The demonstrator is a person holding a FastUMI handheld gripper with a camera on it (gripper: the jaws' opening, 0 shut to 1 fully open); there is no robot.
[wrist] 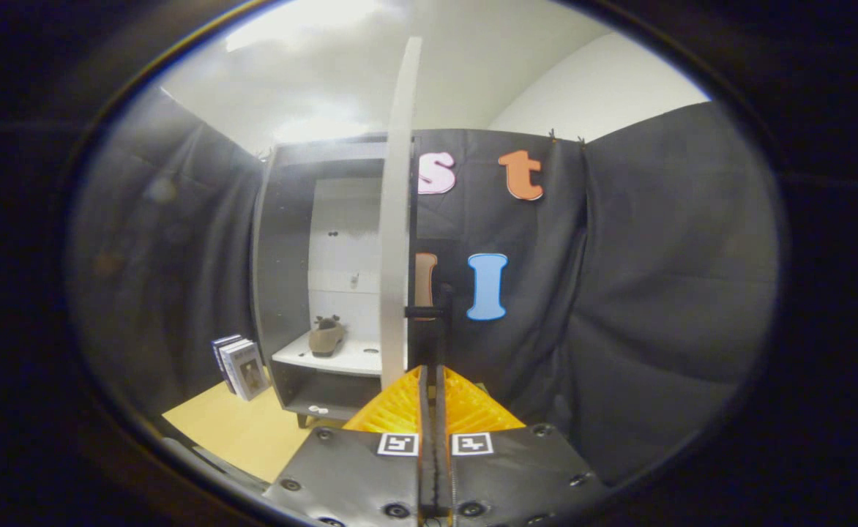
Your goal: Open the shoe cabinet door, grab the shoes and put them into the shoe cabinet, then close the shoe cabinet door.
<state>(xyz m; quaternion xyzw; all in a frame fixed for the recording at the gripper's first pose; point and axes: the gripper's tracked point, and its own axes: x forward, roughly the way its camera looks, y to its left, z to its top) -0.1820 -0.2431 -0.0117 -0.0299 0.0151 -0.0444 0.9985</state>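
The shoe cabinet (pixel 282 263) stands ahead and to the left, dark-sided with a white back panel. Its white door (pixel 397 219) is swung open and I see it edge-on, just left of my fingers. A black handle (pixel 429 313) sticks out from the door's edge and runs down between my fingers. My gripper (pixel 433 370) is shut on that handle, the two fingers nearly together around it. A brown shoe (pixel 326 338) sits on the white shelf (pixel 348 359) inside the cabinet, beyond the fingers to the left.
Two or three books (pixel 241 366) lean against the booth's cloth wall left of the cabinet. A yellow wooden floor (pixel 239 428) runs in front of the cabinet. Black cloth closes in the right side, close behind the door.
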